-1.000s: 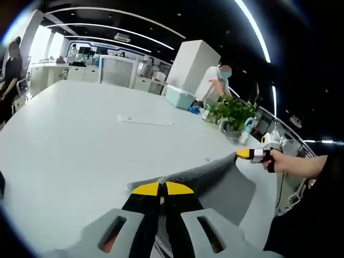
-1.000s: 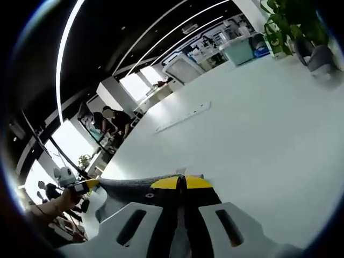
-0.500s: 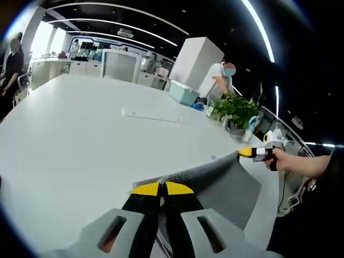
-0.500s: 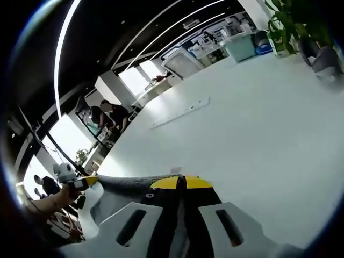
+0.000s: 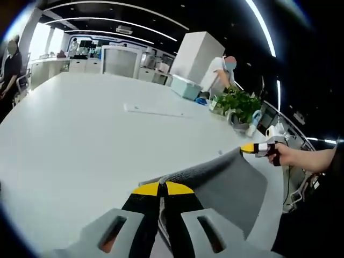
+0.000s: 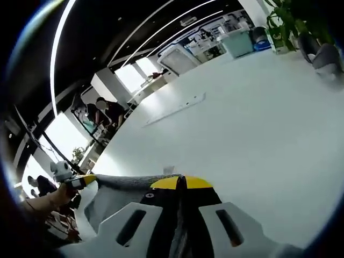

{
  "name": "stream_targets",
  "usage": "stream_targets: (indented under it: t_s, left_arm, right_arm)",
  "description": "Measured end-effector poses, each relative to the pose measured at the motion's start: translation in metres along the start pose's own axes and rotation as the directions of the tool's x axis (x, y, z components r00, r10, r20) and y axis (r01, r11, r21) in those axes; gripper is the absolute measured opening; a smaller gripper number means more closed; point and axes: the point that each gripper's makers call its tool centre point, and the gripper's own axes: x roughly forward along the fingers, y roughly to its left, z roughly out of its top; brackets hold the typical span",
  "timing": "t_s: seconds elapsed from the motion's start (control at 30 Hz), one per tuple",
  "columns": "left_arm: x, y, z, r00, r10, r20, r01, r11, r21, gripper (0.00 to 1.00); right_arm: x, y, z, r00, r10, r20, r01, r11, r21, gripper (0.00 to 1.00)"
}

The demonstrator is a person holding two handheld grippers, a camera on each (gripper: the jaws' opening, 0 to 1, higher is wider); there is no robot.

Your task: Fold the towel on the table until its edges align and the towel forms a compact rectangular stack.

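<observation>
Overhead of the near edge of the white table (image 5: 80, 140), a grey towel (image 5: 226, 180) is held up by two of its corners, so that its top edge is stretched into a taut line between the two grippers while the rest of the cloth hangs down as a smooth sheet (a fine ribbed weave is seen along the hem). The left gripper (image 5: 162, 188) is seen with its yellow-tipped jaws pressed together on one corner of the towel, the cloth being pinched between them. In the left gripper view the right gripper (image 5: 252, 149) is seen at the far end of the stretched edge, clamped on the other corner and carried by a hand (image 5: 287, 156).

In the right gripper view the same is shown from the other side: the right gripper (image 6: 180, 183) is closed on its corner of the towel (image 6: 121, 191), and the left gripper (image 6: 80, 181) is seen at the far end of the hem, likewise closed on the cloth.

A potted plant (image 5: 236, 105) near the far right edge of the table, a pale green box (image 5: 185, 87) beyond it and a person (image 5: 221, 75) bending there are shown in the left gripper view. A long pale strip (image 6: 174, 108) lying flat towards the middle of the table is shown in the right gripper view, with seated people (image 6: 105, 113) beyond the table's far left edge by bright windows.
</observation>
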Motion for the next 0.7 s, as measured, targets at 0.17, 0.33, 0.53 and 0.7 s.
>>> stream_targets:
  t_s: [0.17, 0.33, 0.53, 0.7]
  left_arm:
    - [0.007, 0.004, 0.001, 1.000, 0.024, -0.015, -0.024, 1.000, 0.014, 0.02]
    - [0.011, 0.008, -0.002, 0.999, 0.049, -0.024, -0.048, 0.999, 0.025, 0.03]
    - [0.019, 0.014, -0.004, 0.995, 0.098, -0.037, -0.093, 0.990, 0.107, 0.04]
    - [0.020, 0.026, 0.001, 0.988, 0.156, -0.023, -0.151, 0.978, 0.142, 0.07]
  right_arm:
    - [0.003, -0.005, -0.003, 1.000, -0.014, -0.010, 0.014, 1.000, 0.002, 0.00]
    - [0.006, -0.006, -0.005, 0.999, -0.044, -0.024, 0.043, 0.998, -0.039, 0.00]
    - [0.011, -0.004, -0.004, 0.996, -0.088, -0.023, 0.082, 0.978, -0.194, 0.00]
    - [0.012, -0.014, -0.002, 0.990, -0.139, -0.038, 0.122, 0.945, -0.304, 0.01]
